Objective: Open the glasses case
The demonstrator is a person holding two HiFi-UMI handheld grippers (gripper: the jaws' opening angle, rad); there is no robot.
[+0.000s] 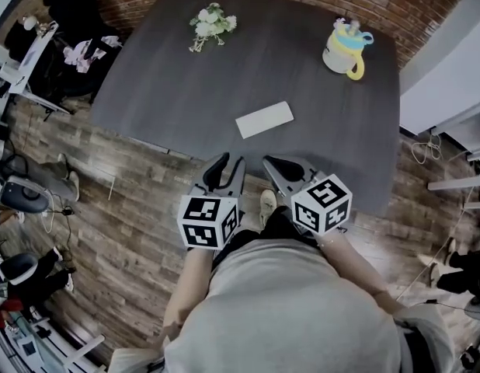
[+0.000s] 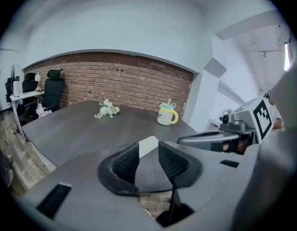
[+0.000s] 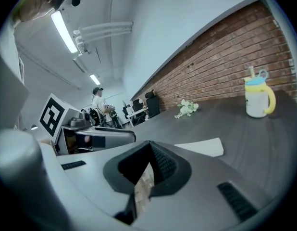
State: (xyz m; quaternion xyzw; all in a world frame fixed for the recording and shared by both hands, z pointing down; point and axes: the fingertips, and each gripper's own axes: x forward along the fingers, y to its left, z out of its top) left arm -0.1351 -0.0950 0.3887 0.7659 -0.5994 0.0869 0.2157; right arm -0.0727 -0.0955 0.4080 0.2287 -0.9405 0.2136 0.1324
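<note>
Glasses case (image 1: pixel 264 120), a flat white oblong, is seen lying closed on the dark table (image 1: pixel 170 76), a little in from the table's near edge and roughly midway along it. It is touched by neither gripper.

The left gripper (image 1: pixel 231 160) is held just off the table's near edge, over the wooden floor (image 1: pixel 123 208), and is pointed toward the table. In the left gripper view its jaws are shown partly apart, with a clear gap between the ribbed pads; nothing is held in that gap, and the tabletop and a corner of the case are seen beyond it.

The right gripper (image 1: pixel 269 162) is held beside it, at the same near edge of the table. In the right gripper view its jaws appear drawn together at the tips, with only a narrow wedge of floor showing behind them, and nothing is gripped.

A small bunch of pale flowers (image 1: pixel 211 23) is laid at the table's far side, and a yellow-handled cup (image 1: pixel 345 49) is stood at the table's far right.
</note>
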